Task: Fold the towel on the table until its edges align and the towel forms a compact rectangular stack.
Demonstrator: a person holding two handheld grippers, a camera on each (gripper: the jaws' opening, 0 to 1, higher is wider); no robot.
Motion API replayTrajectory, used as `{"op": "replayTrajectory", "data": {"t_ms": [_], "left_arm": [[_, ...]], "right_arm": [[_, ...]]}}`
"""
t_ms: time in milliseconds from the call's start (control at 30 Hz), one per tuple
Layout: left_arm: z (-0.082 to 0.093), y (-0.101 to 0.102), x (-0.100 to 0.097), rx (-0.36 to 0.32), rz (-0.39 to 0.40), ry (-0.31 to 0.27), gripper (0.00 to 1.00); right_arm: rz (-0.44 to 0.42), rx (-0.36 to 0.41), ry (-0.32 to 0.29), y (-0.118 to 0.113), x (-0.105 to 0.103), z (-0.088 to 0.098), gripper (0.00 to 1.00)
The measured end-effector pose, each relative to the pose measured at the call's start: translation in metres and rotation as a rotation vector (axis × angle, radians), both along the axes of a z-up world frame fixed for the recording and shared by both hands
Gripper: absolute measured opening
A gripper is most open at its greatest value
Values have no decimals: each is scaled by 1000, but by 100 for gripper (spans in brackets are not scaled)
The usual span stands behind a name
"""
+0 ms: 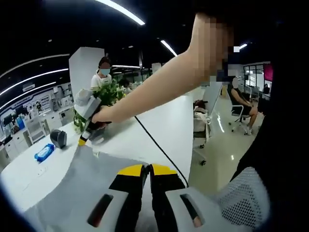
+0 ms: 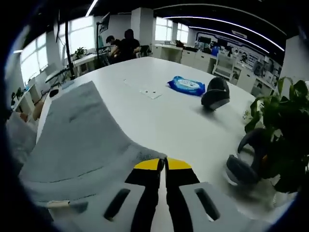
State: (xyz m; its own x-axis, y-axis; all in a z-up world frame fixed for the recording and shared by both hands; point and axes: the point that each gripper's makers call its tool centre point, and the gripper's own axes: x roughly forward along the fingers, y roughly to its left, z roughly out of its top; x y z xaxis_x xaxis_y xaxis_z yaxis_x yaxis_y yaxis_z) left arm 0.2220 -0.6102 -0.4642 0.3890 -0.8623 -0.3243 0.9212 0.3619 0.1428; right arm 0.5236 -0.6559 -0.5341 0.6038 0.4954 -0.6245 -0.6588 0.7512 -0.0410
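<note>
A grey towel lies spread on the white table. My left gripper has its yellow-tipped jaws pressed together on the towel's near edge. At the towel's far corner is my right gripper, held by a person's hand and nipping the cloth. In the right gripper view the towel stretches away to the left, and the right gripper is shut on its corner at the bottom centre. A small label shows on the towel's near hem.
A blue wipes pack and a dark rounded device lie beyond the towel. A potted plant and a grey headset-like object stand at the right. A black cable crosses the table. People sit or stand around.
</note>
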Motion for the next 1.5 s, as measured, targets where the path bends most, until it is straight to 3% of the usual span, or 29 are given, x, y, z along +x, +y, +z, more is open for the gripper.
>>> {"op": "replayTrajectory", "data": {"t_ms": [133,233,367,567,700,767,867,967,1167,1300,1500], "left_arm": [[32,-15,-11,-41,-40,-43,5],[56,-28,-19,-77,-71,-84,5],[81,-46,-29,-131,-100,-97,5],[99,-69,-43,-191,-138,-116,5],[104,-64,-45,-179,-157,-143,5],[109,-52,-43,-203,-160,-123,5],[120,-19,-37,-268,-109,-56,5],[132,27,-33,-301,-58,-70,5],[138,86,-35,-279,-33,-116,5],[136,126,-31,-253,35,-145,5],[124,185,-17,-230,138,-142,5]], "right_arm": [[-18,56,-44,-13,-4,31,1],[-50,139,-90,-27,-9,67,0],[-66,164,-132,-47,-20,103,0],[-102,196,-161,-67,-31,140,0],[-103,158,-171,-64,-32,151,0],[-107,150,-165,-55,-30,154,0],[-114,136,-164,-33,-29,160,0],[-98,161,-173,-2,-28,170,0],[-31,216,-170,70,-27,182,0],[-2,224,-174,107,-23,187,0],[24,243,-150,149,-15,182,0]]}}
